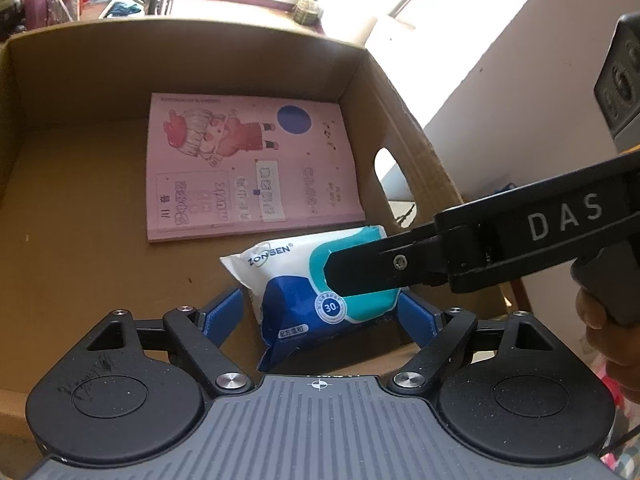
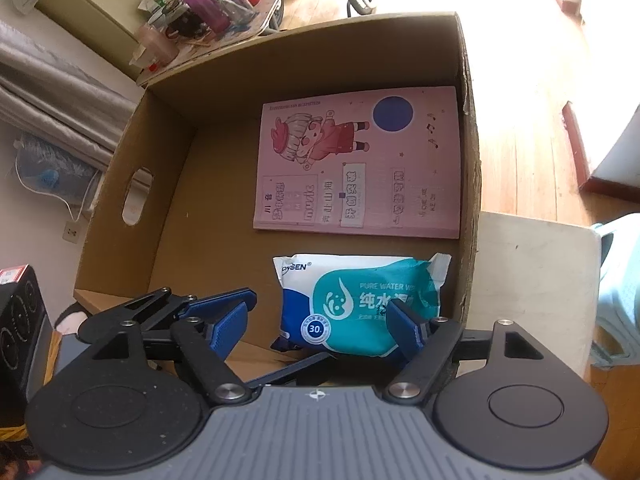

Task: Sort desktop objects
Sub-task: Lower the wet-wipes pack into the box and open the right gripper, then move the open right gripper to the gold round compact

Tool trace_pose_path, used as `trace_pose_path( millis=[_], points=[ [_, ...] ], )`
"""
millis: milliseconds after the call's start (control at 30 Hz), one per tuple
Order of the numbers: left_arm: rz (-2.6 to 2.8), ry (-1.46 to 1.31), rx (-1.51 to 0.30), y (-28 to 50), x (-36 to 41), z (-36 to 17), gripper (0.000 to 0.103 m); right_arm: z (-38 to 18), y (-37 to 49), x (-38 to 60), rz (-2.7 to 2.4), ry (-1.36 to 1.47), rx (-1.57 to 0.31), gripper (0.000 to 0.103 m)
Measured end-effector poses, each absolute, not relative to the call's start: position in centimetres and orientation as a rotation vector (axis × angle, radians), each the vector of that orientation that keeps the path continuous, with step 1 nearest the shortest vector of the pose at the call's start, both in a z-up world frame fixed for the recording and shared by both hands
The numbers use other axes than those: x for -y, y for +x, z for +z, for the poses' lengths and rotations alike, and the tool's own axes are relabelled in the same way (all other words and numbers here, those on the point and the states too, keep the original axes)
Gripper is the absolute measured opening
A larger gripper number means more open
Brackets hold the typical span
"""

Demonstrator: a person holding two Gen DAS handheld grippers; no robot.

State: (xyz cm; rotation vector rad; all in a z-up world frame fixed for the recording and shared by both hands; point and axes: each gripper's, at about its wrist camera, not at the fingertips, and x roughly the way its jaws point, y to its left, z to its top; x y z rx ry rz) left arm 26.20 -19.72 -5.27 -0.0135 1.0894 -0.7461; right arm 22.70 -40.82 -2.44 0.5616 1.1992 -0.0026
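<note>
I see a brown corrugated cardboard box [image 1: 372, 92], open top, matte walls, with an oval handle cutout in a side wall. Flat on its floor lies a thin pink notebook [image 1: 250, 168], rectangular, smooth cover printed with a cartoon figure and a dark blue circle, pushed against one side wall in the right wrist view. Just beside its near edge sits a soft plastic wipes pack [image 2: 352, 300], pillow-shaped, glossy white, teal and dark blue film with crimped ends and a round "30" mark. My left gripper [image 1: 320, 312] has its jaws spread wide, blue ribbed pads on either side of the pack's near end; both pads look apart from the film, not pressing. My right gripper [image 2: 320, 320] is also apart, left pad clear of the pack, right pad overlapping the teal corner, contact there I cannot tell. From the left wrist view the right gripper's black finger crosses over the pack's teal part. Black hard-plastic linkages, grey ribbed housings on both. Wooden plank floor [image 2: 520, 120] beyond the box.
</note>
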Motion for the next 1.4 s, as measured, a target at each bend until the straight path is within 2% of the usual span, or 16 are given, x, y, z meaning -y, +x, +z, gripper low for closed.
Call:
trace_pose_path(
  millis=[133,267,367,600,800,1000,1400],
  points=[
    [-0.739,-0.042,-1.044,25.2,18.4,-3.7,0.087,-1.2,21.1,41.2,0.021,0.607,-1.132,0.079],
    [-0.721,-0.06,-0.972,23.3,16.7,-1.3,0.089,0.7,17.5,42.0,0.074,0.712,-0.986,0.08],
    [-0.716,-0.062,-0.894,21.0,15.4,1.0,0.095,1.6,14.6,42.3,0.101,0.787,-0.914,0.08],
    [-0.68,-0.062,-0.749,14.2,11.2,4.4,0.097,2.9,7.9,40.6,0.124,0.82,-0.769,0.084],
    [-0.632,-0.13,-0.653,8.0,6.8,3.3,0.102,1.6,5.5,37.0,0.201,0.792,-0.799,0.084],
    [-0.586,-0.179,-0.662,3.9,5.3,0.2,0.103,1.8,6.2,32.2,0.261,0.627,-0.821,0.084],
    [-0.348,0.065,-0.765,4.1,6.5,-5.7,0.1,-0.6,8.7,24.6,0.396,0.4,-0.947,0.084]
  ],
)
